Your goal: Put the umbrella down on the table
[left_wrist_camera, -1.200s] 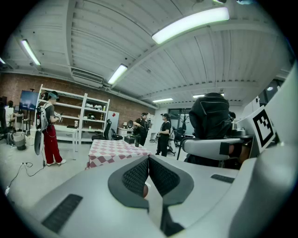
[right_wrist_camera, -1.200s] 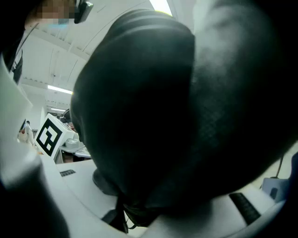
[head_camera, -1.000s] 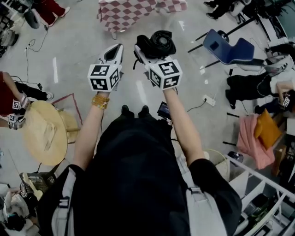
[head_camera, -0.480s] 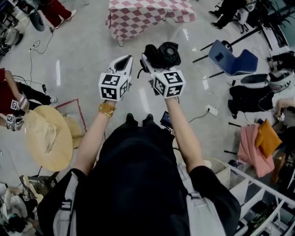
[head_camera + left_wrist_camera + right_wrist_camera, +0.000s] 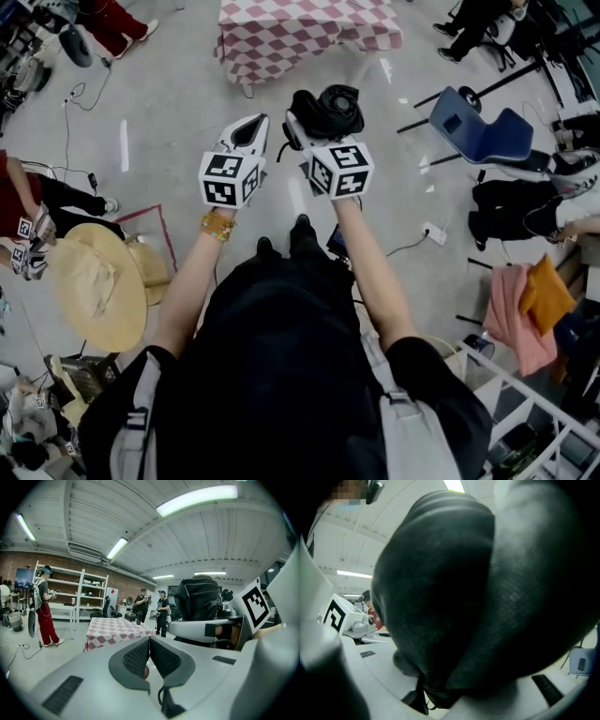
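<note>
the right claw (image 5: pixel 305 117) is gripping the folded black umbrella (image 5: pixel 336 98); the left claw (image 5: pixel 248 131) is sitting closed and empty. the checked surface (image 5: pixel 309 37) ahead of both claws is drawing nearer, so the set-down is coming up.

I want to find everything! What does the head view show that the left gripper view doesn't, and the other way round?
Only the head view: the blue chair and the gold bracelet. Only the left gripper view: the ceiling lights, the white shelves and the left gripper with jaws pressed together. Both: the checkered table and the black umbrella.
</note>
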{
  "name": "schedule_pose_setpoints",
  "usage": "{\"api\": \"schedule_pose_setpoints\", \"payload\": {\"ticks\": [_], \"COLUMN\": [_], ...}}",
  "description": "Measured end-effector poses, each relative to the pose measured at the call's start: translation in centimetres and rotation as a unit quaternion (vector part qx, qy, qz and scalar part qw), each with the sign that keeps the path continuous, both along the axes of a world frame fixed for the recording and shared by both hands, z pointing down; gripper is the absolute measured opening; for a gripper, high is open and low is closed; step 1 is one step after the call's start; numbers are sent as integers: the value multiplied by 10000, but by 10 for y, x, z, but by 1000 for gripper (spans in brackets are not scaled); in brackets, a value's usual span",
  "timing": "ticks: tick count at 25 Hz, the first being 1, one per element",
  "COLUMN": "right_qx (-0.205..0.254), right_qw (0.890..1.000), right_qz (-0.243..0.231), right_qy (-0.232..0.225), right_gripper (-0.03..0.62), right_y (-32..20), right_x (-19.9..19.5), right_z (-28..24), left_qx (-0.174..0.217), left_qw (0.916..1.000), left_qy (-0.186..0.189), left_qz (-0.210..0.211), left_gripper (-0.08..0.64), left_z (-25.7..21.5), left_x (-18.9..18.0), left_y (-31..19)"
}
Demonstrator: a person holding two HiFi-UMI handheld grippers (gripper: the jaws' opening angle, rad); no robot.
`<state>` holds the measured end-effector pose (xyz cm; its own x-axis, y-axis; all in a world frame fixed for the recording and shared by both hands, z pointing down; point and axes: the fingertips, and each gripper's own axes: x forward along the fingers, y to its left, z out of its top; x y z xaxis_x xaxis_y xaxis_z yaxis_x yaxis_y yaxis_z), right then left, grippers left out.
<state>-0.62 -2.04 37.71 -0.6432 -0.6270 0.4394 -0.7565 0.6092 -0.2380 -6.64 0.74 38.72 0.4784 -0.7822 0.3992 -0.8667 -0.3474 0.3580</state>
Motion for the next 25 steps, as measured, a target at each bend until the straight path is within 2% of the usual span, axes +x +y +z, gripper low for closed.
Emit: {"api": "schedule_pose_setpoints", "payload": {"ticks": [13, 18, 25], "right_qx": [-147, -264, -233], "right_qw": [9990, 9988, 9992], "right_qz": [-384, -381, -333], "right_qy": [-181, -148, 45], "right_gripper": [199, 199, 199], "right_y": [-90, -114, -142], "right_x": [48, 41, 3], "right_z": [19, 32, 51], "left_qx": [-128, -161, -112], "left_qw": [9994, 9993, 9997], "left_qy": [-206, -171, -17], "left_qz": [-248, -308, -193], "left_gripper": [14, 14, 14], "left_z": [20, 27, 46], "left_x": [55, 46, 11], "left_y": [-83, -107, -138]}}
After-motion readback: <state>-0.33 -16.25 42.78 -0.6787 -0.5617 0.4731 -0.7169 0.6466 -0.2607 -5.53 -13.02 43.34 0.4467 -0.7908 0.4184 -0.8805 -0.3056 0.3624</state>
